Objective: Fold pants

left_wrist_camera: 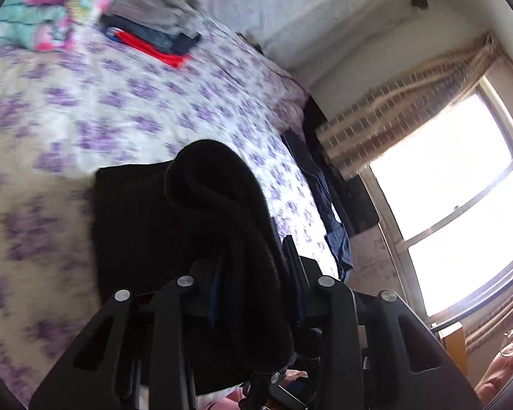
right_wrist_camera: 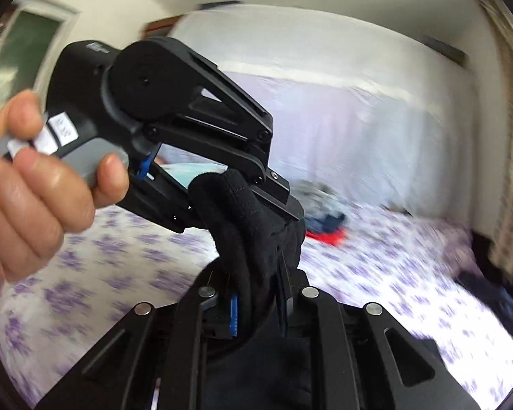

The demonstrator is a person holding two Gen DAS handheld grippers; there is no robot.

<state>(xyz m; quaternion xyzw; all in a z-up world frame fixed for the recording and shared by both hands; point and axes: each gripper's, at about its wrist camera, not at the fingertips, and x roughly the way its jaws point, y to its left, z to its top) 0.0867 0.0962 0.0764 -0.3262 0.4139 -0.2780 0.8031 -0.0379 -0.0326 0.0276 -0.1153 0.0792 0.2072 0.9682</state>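
Left gripper (left_wrist_camera: 253,266) clamped on a thick fold of the black pants (left_wrist_camera: 174,225), lifted above the purple-flowered bedsheet (left_wrist_camera: 119,109), right gripper (right_wrist_camera: 260,294) pinching the same dark fabric, jaws nearly closed, left hand (right_wrist_camera: 34,184) squeezing its handle, folded clothes stack (left_wrist_camera: 154,30) near the pillow (left_wrist_camera: 48,7).

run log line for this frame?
left gripper: shut on black pants | right gripper: shut on black pants | pants lifted over floral bed

Black pants (left_wrist_camera: 201,184) hang over a white bedsheet (left_wrist_camera: 126,102) printed with purple flowers. The folded stack (left_wrist_camera: 154,30) shows grey, navy and red; the pillow (left_wrist_camera: 48,3) is turquoise and pink.
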